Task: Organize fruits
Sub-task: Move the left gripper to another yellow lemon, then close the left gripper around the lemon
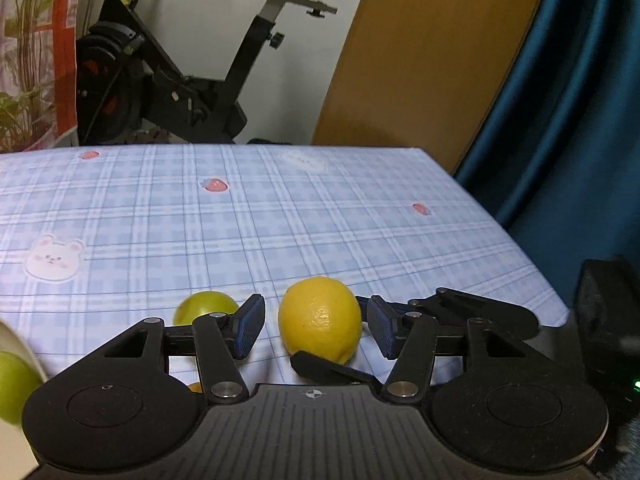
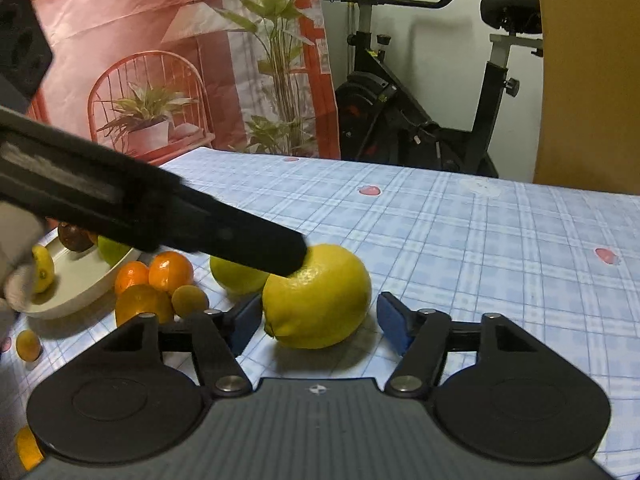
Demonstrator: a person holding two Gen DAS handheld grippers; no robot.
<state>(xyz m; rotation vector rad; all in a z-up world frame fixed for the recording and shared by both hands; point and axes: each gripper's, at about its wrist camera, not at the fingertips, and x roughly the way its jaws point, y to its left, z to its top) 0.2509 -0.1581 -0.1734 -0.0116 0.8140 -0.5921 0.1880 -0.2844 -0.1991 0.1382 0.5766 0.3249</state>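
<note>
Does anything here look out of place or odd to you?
Yes: both pairs of tongs, left tongs and right tongs, bracket the same lemon at once. Several oranges lie loose on the tablecloth beside the white bowl rather than inside it.

Lemon [image 2: 320,300] – dimpled, slightly glossy rind; tablecloth [image 1: 280,220] – smooth checked cloth; gripper [image 2: 316,320] – matt black plastic, ribbed blue pads [image 1: 250,330].

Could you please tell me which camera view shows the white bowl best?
The right wrist view: the white bowl shows its rim, inside and fruit at the left edge, partly behind the left gripper's finger. The left wrist view catches only a sliver of its rim.
</note>
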